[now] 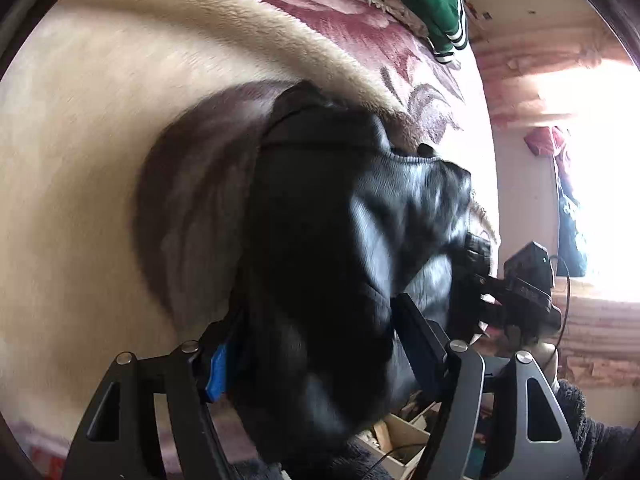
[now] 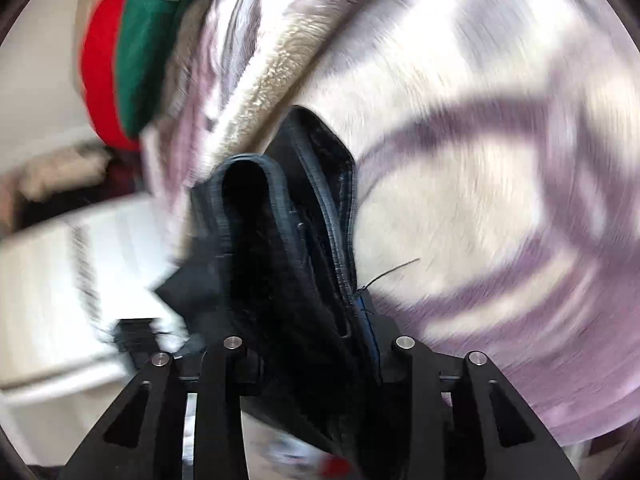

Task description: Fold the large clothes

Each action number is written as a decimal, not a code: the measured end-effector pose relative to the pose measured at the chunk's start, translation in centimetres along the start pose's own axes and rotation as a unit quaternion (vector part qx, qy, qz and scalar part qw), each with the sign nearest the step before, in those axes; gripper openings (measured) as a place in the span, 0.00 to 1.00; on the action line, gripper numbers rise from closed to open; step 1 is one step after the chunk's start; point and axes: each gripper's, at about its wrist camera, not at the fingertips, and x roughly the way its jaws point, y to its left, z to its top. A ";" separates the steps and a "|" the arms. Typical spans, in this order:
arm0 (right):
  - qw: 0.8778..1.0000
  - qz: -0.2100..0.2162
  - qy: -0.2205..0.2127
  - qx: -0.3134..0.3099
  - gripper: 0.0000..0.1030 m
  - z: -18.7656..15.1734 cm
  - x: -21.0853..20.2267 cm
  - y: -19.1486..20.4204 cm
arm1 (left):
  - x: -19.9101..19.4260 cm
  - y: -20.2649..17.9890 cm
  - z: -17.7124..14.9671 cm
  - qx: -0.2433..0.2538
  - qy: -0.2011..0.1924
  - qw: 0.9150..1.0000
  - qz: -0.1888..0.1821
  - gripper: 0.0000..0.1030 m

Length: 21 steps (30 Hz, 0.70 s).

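A black garment (image 1: pixel 320 240) hangs bunched between both grippers above a cream and mauve plush blanket (image 1: pixel 100 160). My left gripper (image 1: pixel 316 344) is shut on a thick fold of it, the cloth filling the space between the fingers. In the left wrist view my right gripper (image 1: pixel 520 292) holds the garment's far edge at the right. In the right wrist view my right gripper (image 2: pixel 312 336) is shut on the black garment (image 2: pixel 288 240), whose seamed hem stands up between the fingers. The view is motion-blurred.
A green garment with white stripes (image 1: pixel 436 4) lies at the blanket's far edge; it also shows, beside something red, in the right wrist view (image 2: pixel 148 60). A bright window (image 1: pixel 600 180) is at right. A cardboard box (image 1: pixel 400 436) sits below.
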 end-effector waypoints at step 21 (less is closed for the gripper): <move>0.990 -0.102 -0.097 0.025 0.07 0.4 -0.5 2.9 | 0.5 -3.4 6.1 0.081 -0.070 0.989 0.105 0.35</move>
